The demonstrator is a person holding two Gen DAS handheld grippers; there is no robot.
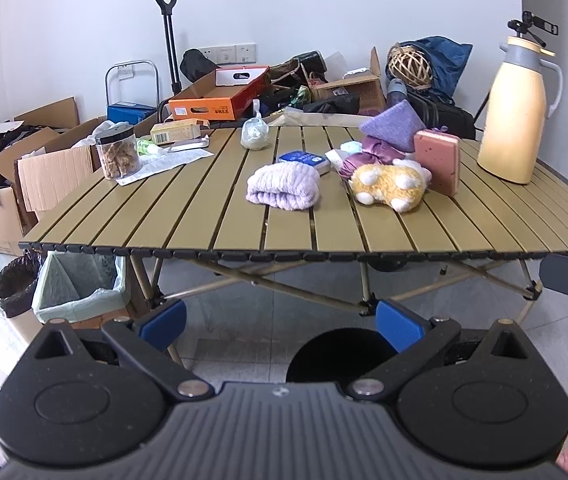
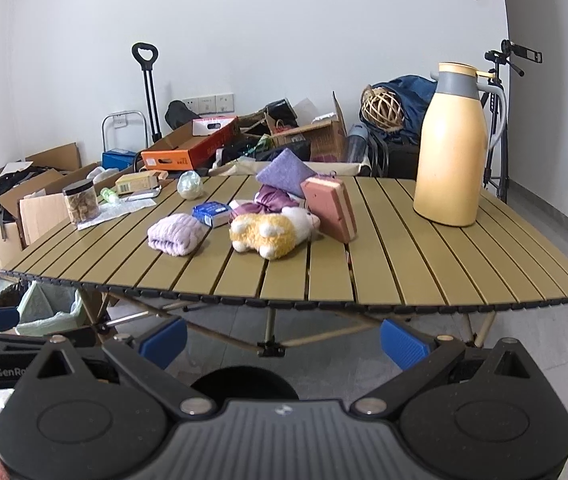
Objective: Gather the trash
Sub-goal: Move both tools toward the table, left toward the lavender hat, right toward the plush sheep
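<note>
Left wrist — tongs (image 1: 282, 322) agape, empty.

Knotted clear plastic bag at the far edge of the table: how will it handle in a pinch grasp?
The plastic bag looks thin and crumpled, so probably floppy and light; expect it to deform rather than resist. Its knotted top stands up, likely the surest pinch point. It sits apart from the jar, so a push should slide it, not tip anything.
</note>
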